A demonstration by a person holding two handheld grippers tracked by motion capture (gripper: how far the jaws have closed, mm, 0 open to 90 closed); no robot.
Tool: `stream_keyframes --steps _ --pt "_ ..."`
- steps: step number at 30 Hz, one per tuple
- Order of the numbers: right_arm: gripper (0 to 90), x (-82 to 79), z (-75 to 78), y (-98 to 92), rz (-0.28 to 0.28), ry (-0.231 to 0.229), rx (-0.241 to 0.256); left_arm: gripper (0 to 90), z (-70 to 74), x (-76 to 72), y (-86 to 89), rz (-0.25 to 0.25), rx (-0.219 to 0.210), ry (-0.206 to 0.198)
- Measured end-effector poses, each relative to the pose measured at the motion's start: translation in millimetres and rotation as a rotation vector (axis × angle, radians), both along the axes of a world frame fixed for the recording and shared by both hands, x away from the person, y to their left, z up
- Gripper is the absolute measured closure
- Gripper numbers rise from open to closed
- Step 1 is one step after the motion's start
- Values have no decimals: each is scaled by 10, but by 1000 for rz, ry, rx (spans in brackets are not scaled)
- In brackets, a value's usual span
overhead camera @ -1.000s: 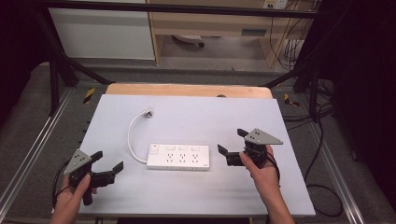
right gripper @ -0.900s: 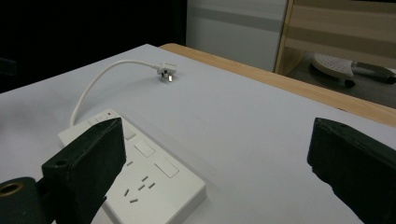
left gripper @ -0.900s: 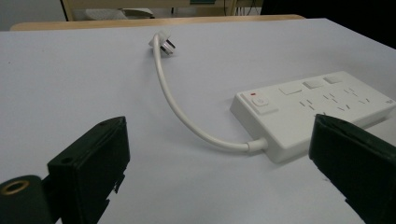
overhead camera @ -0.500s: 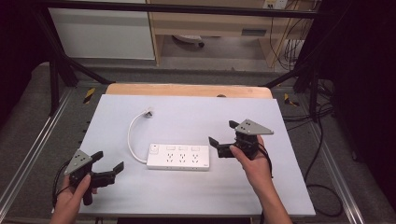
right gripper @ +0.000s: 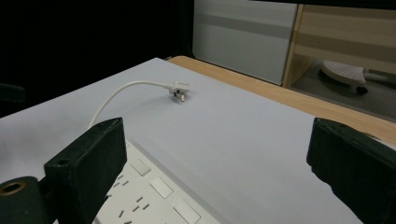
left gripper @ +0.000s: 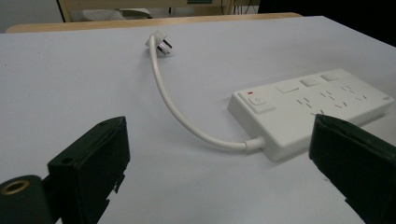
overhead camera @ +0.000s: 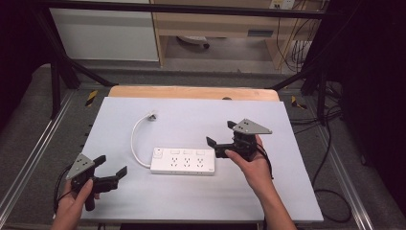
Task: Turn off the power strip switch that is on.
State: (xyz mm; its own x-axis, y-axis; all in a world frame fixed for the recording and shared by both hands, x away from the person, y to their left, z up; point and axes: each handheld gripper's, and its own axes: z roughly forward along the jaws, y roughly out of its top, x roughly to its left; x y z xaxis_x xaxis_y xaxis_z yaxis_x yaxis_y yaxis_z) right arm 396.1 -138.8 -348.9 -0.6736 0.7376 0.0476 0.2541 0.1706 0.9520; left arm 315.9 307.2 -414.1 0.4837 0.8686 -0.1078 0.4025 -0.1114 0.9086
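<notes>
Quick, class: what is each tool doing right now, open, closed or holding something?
Left tool: open, holding nothing, short of the power strip.
Right tool: open, holding nothing, at the strip's right end.

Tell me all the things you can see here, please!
power strip: one, white, middle of the table, flat
cord: one, white, curving from the strip's left end toward the back
plug: one, white with metal pins, lying at the cord's far end
table: one, pale grey top with a wooden strip along the far edge
right gripper: one, black, jaws open, at the strip's right end
left gripper: one, black, jaws open, at the table's near left corner
hands: two, one holding each gripper
</notes>
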Motion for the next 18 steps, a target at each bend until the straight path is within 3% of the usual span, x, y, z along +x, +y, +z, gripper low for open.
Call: stream_keyframes --steps 18 --pt "270 -7 -45 134 21 -12 -13 51 -2 5 -14 -7 4 3"
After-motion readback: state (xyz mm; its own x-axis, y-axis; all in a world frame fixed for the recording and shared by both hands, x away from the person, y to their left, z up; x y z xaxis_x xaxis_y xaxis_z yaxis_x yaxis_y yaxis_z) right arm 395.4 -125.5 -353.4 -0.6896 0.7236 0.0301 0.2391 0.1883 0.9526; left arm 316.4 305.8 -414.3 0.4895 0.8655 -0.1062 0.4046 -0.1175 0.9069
